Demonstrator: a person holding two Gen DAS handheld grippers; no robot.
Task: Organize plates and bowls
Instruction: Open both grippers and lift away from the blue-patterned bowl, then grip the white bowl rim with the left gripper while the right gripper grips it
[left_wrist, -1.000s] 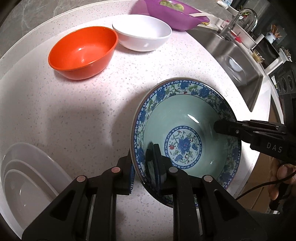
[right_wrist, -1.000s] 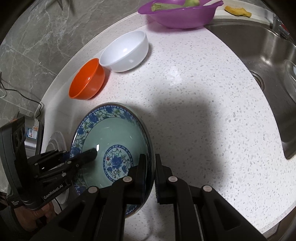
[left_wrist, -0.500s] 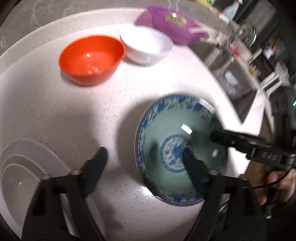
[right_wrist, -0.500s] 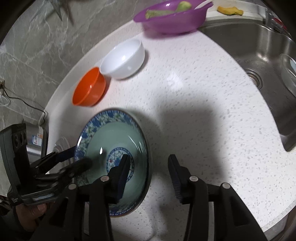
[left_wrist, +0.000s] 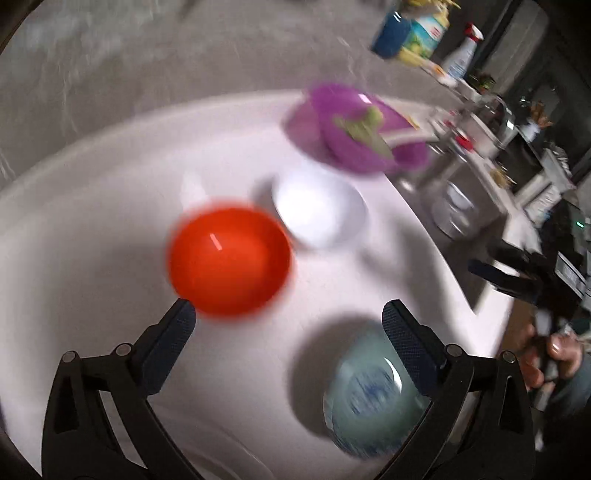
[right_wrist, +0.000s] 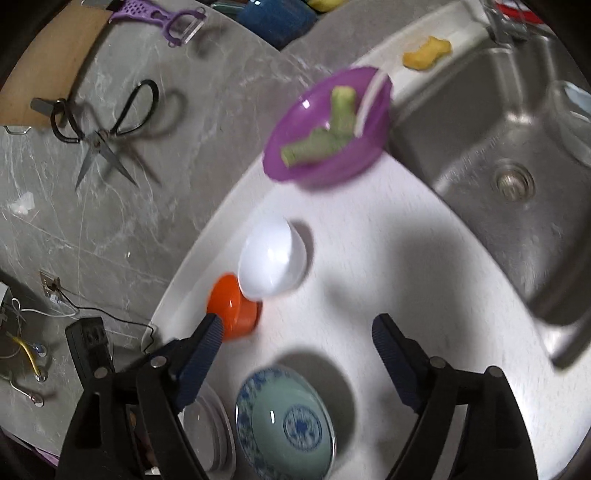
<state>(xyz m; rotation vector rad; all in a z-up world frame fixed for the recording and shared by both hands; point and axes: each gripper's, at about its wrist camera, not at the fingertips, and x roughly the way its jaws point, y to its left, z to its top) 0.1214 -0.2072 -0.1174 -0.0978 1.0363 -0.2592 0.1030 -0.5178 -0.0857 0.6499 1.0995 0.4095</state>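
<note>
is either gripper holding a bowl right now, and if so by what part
Nothing is held. The left gripper and right gripper are both open and empty above the counter; the blue-patterned bowl sits free on the countertop.

My left wrist camera looks forward and down along the left gripper (left_wrist: 288, 314), from well above the white counter (left_wrist: 92, 258). Its view is blurred. It faces the far wall, with the sink (left_wrist: 458, 206) at the right. My right wrist camera sits high above the same counter (right_wrist: 406, 277), looking down past the right gripper (right_wrist: 295, 328), with the sink (right_wrist: 509, 155) on the right and the grey wall at the left. Both views share the orange bowl (left_wrist: 229, 258) (right_wrist: 232, 306), white bowl (left_wrist: 317, 210) (right_wrist: 271, 258), purple bowl (left_wrist: 354, 129) (right_wrist: 328, 125) and blue-patterned bowl (left_wrist: 369, 398) (right_wrist: 284, 421) nearest the lenses.
</note>
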